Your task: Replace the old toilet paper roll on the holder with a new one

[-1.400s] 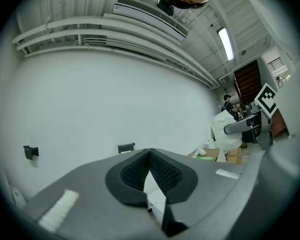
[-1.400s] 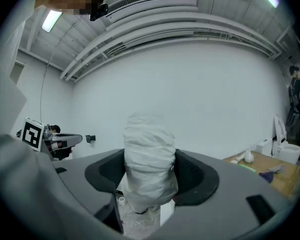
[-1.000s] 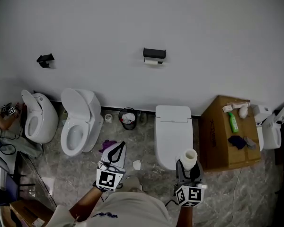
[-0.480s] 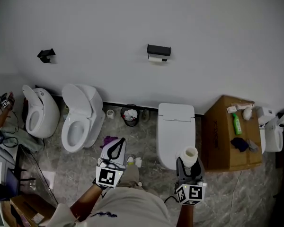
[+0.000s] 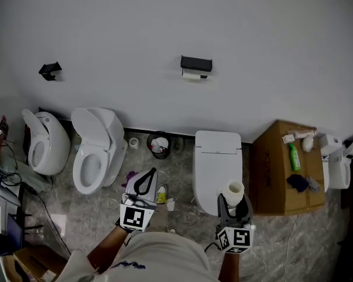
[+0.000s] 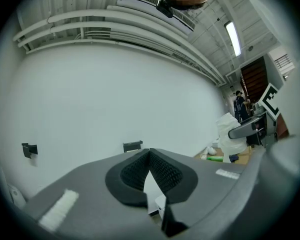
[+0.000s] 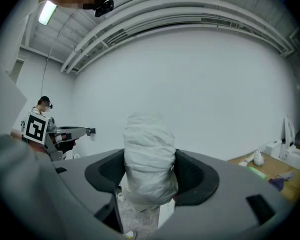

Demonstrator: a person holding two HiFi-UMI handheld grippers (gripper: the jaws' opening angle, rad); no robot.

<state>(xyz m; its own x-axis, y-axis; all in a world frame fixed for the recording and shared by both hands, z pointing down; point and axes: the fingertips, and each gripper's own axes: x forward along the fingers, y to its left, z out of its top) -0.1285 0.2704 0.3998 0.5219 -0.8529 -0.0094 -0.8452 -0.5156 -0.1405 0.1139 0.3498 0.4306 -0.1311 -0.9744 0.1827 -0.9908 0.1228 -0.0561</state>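
Observation:
A black paper holder (image 5: 196, 63) hangs on the white wall, with the old roll (image 5: 192, 74) showing pale just under it. In the left gripper view the same holder (image 6: 133, 146) is small and far ahead. My right gripper (image 5: 233, 202) is shut on the new roll (image 5: 234, 191), white and wrapped, standing upright between the jaws; up close the roll (image 7: 150, 159) fills my right gripper (image 7: 150, 176). My left gripper (image 5: 147, 179) is shut with nothing in it, and in its own view my left gripper (image 6: 149, 153) has its pads meeting.
A second black holder (image 5: 49, 70) is on the wall at far left. Below stand two open toilets (image 5: 97, 151) (image 5: 40, 143), a closed toilet (image 5: 216, 163), a small bin (image 5: 159, 144), and a cardboard box (image 5: 285, 169) carrying a green bottle (image 5: 293, 156).
Both grippers have moved a little toward the wall together. The roll stays gripped in the right gripper. The person at the far left has slid mostly out of view.

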